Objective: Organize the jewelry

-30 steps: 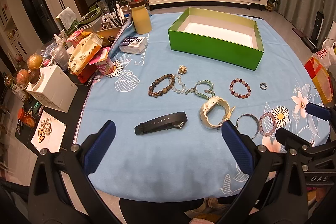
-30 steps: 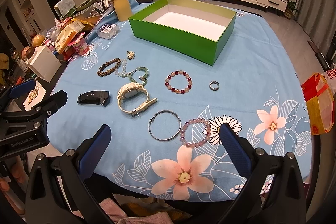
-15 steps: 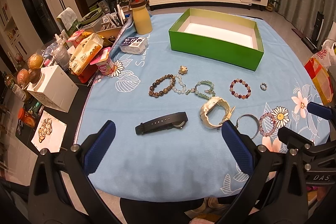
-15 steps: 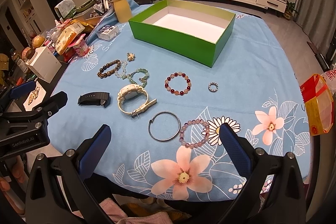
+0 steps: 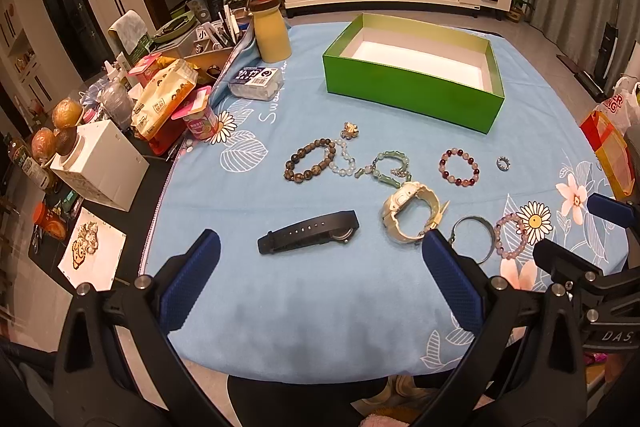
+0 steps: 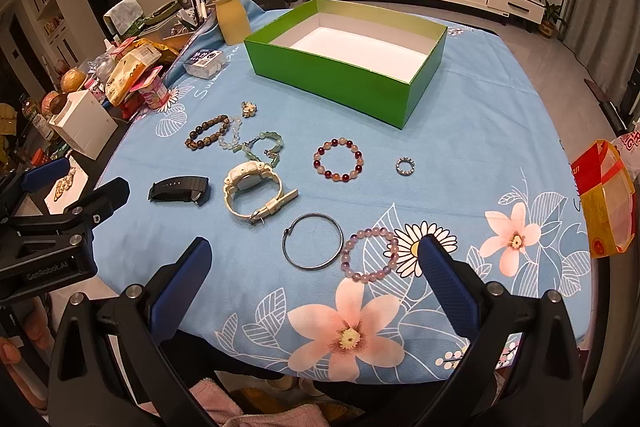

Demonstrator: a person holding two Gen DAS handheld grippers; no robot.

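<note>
Overhead, spread grippers; green box (image 6: 340,75) empty

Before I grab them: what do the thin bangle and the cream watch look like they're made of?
The bangle looks like metal: a thin dark grey hoop with a dull sheen, open at one clasp end. The cream watch looks like matte plastic or resin, chunky moulded case and strap, with a small metallic buckle. Neither is certain from here.

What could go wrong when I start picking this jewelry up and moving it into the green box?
The brown bead bracelet, clear bead strand and green bracelet lie touching, so lifting one may drag the others. The thin metal bangle lies flat against the pale purple bracelet, so it may slip the open right gripper or nudge its neighbour. The small ring could be knocked away.
</note>
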